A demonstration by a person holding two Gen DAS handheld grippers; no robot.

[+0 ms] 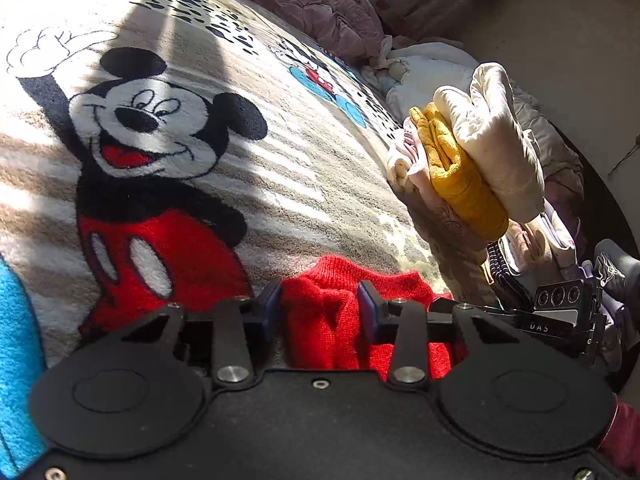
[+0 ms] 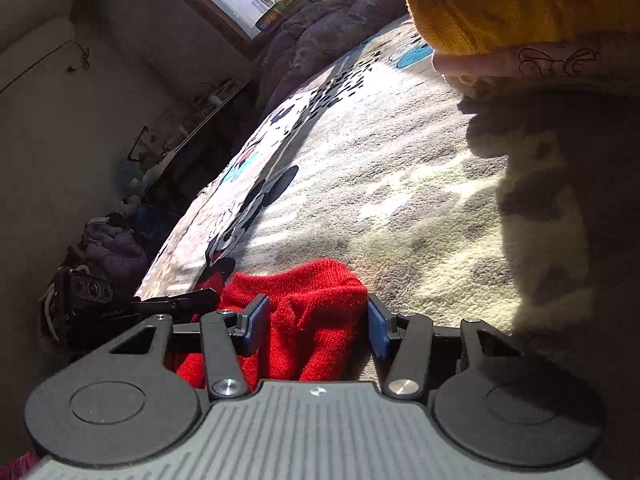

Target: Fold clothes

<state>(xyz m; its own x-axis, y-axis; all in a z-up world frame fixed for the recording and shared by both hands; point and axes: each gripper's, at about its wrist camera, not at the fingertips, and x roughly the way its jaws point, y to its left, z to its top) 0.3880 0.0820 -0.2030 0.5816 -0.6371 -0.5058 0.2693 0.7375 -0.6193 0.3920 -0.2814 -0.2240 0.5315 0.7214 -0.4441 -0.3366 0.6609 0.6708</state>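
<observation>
Holding a bunched red sweater (image 1: 336, 312) between part-open jaws, both grippers work low in frame while folded clothes (image 1: 468, 160) sit stacked at right.

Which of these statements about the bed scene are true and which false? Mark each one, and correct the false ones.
1. The red knitted garment lies between the fingers of both grippers. True: it shows between the left gripper and the right gripper.
2. The fleece blanket with the cartoon mouse print is plain grey. False: it bears a black, white and red mouse figure on beige stripes.
3. A mustard-yellow folded knit sits in the pile of folded clothes. True.
4. The pile stands left of the red garment in the left wrist view. False: it stands to the right.
5. Sunlight falls in patches on the blanket. True.
</observation>
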